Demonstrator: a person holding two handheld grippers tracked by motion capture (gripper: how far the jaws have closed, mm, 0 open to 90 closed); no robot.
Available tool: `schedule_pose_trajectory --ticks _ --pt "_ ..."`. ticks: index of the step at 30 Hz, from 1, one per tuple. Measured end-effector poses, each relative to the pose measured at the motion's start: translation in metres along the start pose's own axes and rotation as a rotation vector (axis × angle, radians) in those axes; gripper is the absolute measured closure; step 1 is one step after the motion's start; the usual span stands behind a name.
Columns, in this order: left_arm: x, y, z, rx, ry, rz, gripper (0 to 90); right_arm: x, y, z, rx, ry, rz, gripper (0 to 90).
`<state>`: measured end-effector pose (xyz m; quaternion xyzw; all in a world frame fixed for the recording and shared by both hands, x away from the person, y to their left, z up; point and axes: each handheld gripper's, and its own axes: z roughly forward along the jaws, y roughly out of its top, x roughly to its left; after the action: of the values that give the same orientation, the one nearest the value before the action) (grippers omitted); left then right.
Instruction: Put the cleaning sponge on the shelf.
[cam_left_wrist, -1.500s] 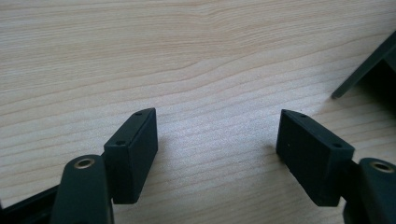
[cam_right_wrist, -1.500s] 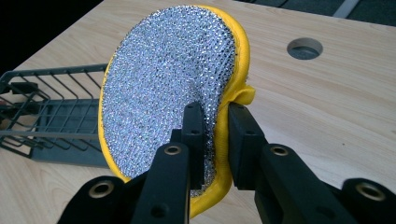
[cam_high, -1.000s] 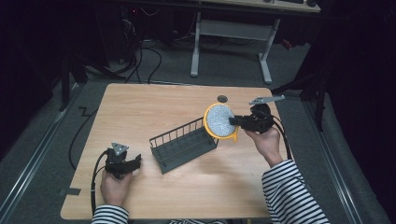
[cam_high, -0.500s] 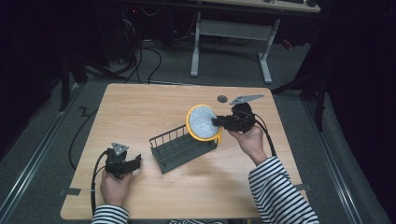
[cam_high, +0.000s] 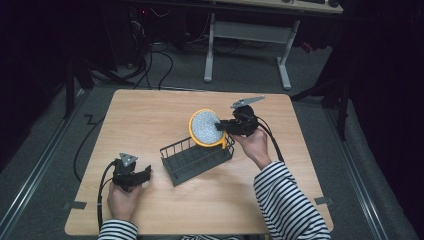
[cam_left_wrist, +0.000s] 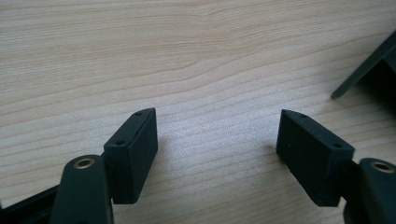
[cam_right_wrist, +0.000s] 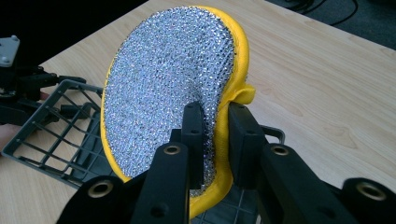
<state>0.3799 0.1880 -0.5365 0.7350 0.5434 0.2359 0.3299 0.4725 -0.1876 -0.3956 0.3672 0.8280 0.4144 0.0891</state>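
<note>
Two grippers are in your hands in the high view: your right gripper (cam_high: 220, 126) pinches the edge of the sponge (cam_high: 204, 128) and holds it upright over the right end of the rack (cam_high: 195, 160), while your left gripper (cam_high: 145, 172) rests on the table (cam_high: 150, 110), apart from the rack.

In the left gripper view your jaws stand wide apart with bare wood between them; a rack corner (cam_left_wrist: 369, 65) shows at the right.

In the right gripper view your jaws are clamped on the sponge's (cam_right_wrist: 173, 79) lower rim. It is round, yellow-rimmed, faced with glittering silver mesh, with the rack (cam_right_wrist: 51, 135) below it.
</note>
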Motion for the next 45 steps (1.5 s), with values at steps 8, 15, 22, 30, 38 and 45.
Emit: schedule_pose_trajectory --ticks 8,15,22,30,38,45 --pt "0.0 0.0 0.0 -0.001 0.0 -0.001 29.9 -0.002 -0.006 0.014 0.029 0.009 -0.01 78.7" --pt "0.0 0.0 0.0 -0.001 0.0 -0.001 29.9 -0.004 -0.013 0.019 0.065 0.017 -0.015 78.7" --pt "0.0 0.0 0.0 -0.001 0.0 -0.001 29.9 -0.006 -0.019 0.022 0.088 0.029 -0.018 78.8" --pt "0.0 0.0 0.0 -0.001 0.0 -0.001 29.9 -0.007 -0.024 0.023 0.107 0.034 -0.015 78.7" --pt "0.0 0.0 0.0 -0.001 0.0 -0.001 29.9 -0.005 -0.026 0.026 0.135 0.032 -0.027 78.8" --pt "0.0 0.0 0.0 0.0 0.0 0.0 29.9 -0.005 -0.03 0.03 0.166 0.038 -0.041 78.7"
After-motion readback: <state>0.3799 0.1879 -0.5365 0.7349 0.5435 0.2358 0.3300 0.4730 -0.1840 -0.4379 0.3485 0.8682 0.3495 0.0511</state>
